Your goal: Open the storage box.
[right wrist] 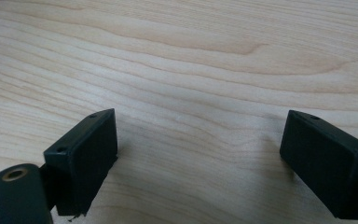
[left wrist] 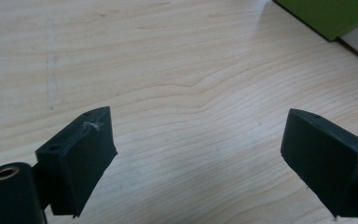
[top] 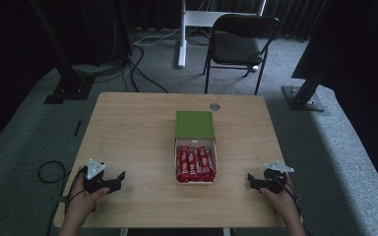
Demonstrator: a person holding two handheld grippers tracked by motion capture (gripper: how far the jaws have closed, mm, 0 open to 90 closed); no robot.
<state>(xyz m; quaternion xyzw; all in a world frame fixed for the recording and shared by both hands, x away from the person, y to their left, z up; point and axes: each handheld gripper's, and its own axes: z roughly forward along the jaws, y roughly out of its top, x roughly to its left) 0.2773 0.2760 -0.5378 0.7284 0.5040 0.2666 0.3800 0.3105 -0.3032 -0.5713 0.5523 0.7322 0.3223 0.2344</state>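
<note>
We are holding the left gripper (top: pixel 118 179) and right gripper (top: pixel 251 180) low over the pale wooden table (top: pixel 128 128), both with jaws spread wide and empty. Between them is sitting one open white cardboard box (top: pixel 196 182), its green lid (top: pixel 194 124) folded back, packed with red-wrapped snack bars (top: pixel 195 163), probably four. We are judging it best to approach level, gripping one bar across its narrow sides.

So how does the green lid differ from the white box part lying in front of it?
The green lid is plain green with nothing on it, while the white box holds a row of red packets. The lid sits farther from the person, toward the chair; the box sits nearer, between the two grippers. Both are rectangular, look about equally wide, and lie flat and touching on the wooden table.
</note>
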